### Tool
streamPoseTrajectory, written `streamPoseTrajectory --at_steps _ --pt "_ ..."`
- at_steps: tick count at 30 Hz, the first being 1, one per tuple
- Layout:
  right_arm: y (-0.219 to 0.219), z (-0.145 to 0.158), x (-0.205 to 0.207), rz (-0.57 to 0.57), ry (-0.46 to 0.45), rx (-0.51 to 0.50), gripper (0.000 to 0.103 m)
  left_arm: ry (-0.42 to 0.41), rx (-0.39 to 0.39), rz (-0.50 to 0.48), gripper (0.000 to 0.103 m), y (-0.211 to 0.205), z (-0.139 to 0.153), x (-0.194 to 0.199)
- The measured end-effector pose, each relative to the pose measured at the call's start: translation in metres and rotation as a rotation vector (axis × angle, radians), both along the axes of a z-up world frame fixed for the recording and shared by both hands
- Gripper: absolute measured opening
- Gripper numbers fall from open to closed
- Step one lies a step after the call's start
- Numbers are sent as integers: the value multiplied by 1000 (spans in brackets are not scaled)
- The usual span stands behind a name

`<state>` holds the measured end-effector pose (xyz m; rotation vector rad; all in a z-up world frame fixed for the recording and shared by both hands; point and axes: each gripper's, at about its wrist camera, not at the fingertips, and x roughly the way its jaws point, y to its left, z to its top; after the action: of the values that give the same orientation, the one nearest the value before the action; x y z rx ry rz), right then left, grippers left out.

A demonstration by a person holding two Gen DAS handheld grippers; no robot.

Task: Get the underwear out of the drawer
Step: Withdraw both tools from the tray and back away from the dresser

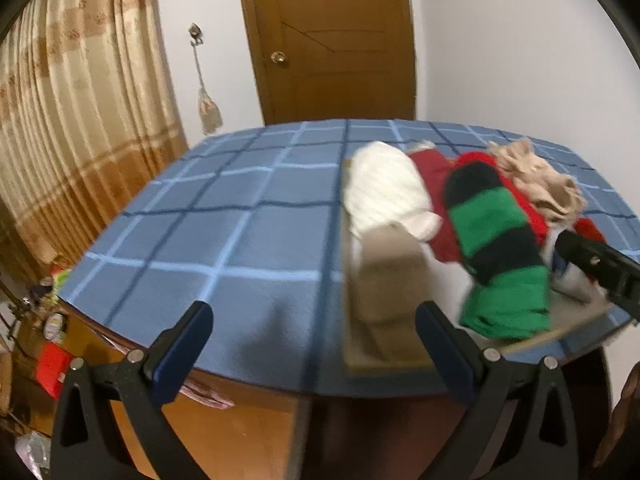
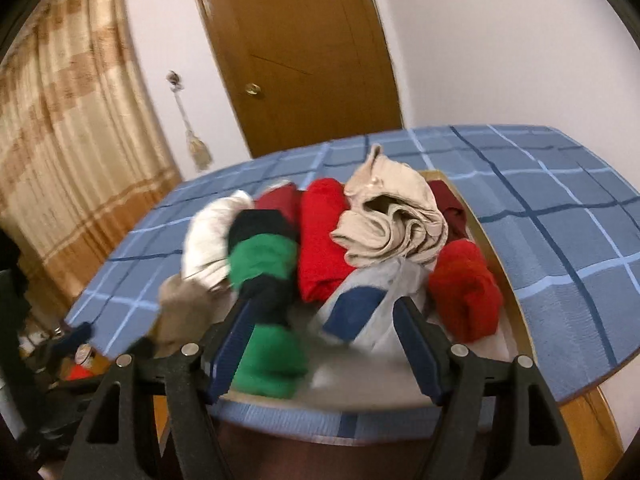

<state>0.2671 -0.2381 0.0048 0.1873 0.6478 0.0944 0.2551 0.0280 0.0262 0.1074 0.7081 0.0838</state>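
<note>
A shallow wooden drawer (image 2: 489,236) lies on a blue checked cloth (image 1: 224,224) and is packed with rolled garments. Among them are a green-and-black striped roll (image 2: 264,264), a bright red roll (image 2: 320,240), a second red roll (image 2: 464,292), a white roll (image 2: 210,236), crumpled beige underwear (image 2: 394,224) and a grey-and-blue piece (image 2: 356,308). My right gripper (image 2: 326,308) is open just above the near end of the drawer, with the grey-and-blue piece showing between its fingers and the striped roll by its left finger. My left gripper (image 1: 314,316) is open over bare cloth, left of the drawer, holding nothing.
The cloth's near edge hangs over a wooden frame (image 1: 240,420). A brown door (image 1: 332,40) and a beige curtain (image 1: 72,120) stand behind. Cluttered small items (image 1: 52,344) sit low at the left. The right gripper's finger (image 1: 592,268) shows at the right of the left wrist view.
</note>
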Motion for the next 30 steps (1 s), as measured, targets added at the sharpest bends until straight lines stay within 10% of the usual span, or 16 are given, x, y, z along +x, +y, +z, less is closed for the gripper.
streamPoseTrajectory --at_steps 3,17,30 --pt "12 -14 23 14 64 -35 56 0 9 10 103 3 0 9" --pt "12 -26 19 81 98 38 58 95 -64 -125 102 -40 -30 53" --pt "-17 17 -65 10 -138 161 66 -25 -49 -100 103 -34 3 0"
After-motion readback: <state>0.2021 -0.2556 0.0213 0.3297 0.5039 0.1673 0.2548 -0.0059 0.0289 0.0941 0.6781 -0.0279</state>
